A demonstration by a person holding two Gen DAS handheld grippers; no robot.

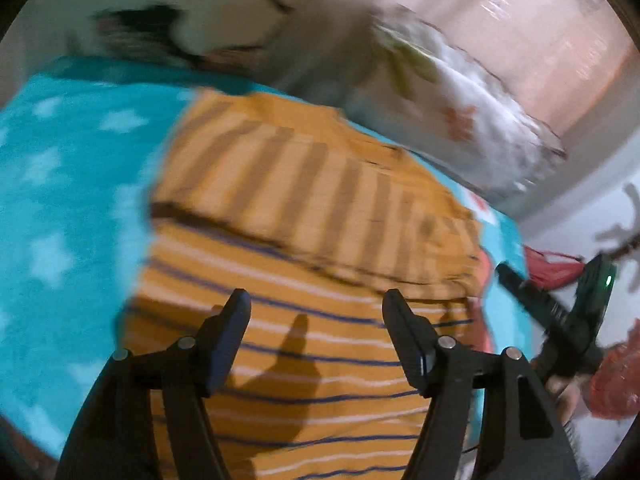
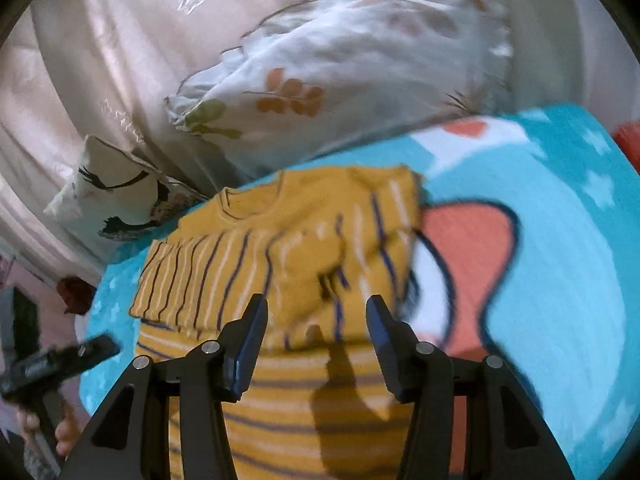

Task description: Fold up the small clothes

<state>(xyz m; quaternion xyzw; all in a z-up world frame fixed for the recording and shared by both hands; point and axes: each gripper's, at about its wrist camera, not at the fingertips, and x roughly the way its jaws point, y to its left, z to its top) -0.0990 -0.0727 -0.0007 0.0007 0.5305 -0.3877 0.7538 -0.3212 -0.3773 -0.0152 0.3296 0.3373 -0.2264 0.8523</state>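
A small mustard-yellow shirt [image 1: 288, 208] with navy and white stripes lies on a turquoise blanket [image 1: 64, 184]. In the left wrist view a folded part lies across its upper half. My left gripper [image 1: 316, 304] hangs open above the striped body with nothing between its fingers. In the right wrist view the shirt [image 2: 256, 256] shows its neckline at the top, with both sleeves folded in over the chest. My right gripper [image 2: 316, 310] is open over the shirt's lower part, empty. The other gripper [image 2: 60, 364] shows at the lower left of that view, and the right gripper [image 1: 560, 304] at the right of the left wrist view.
A white pillow [image 2: 344, 60] with a leaf print lies beyond the shirt, and a smaller printed cushion [image 2: 112, 196] to its left. Pink curtain [image 2: 88, 48] hangs behind. The blanket carries a white and coral cartoon print [image 2: 468, 256]. Red items [image 1: 616, 376] sit off the blanket's edge.
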